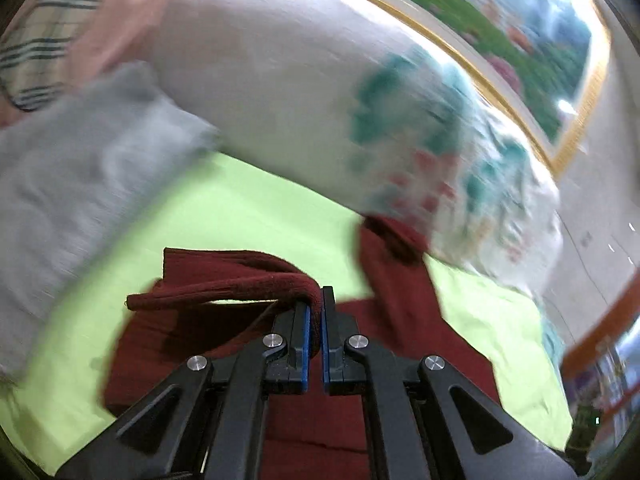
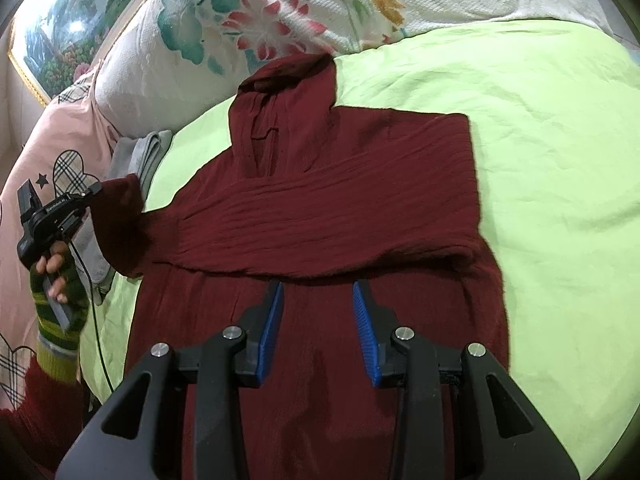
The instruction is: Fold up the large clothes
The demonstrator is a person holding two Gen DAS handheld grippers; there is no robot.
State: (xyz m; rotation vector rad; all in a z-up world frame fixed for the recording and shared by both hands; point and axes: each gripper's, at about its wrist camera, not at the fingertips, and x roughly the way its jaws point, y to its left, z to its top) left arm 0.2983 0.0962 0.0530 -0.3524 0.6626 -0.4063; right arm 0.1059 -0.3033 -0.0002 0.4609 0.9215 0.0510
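1. The sweater (image 2: pixel 320 220), dark red ribbed knit with a high collar, lies flat on the green sheet (image 2: pixel 540 160), collar toward the floral pillow (image 2: pixel 260 20).
2. One sleeve is folded across its chest; the other sleeve (image 2: pixel 120 224) is lifted off the bed.
3. The left gripper (image 1: pixel 316 312) is clamped on that sleeve's cuff.
4. The right gripper (image 2: pixel 318 300) hovers over the lower body, jaws wide apart and holding nothing.
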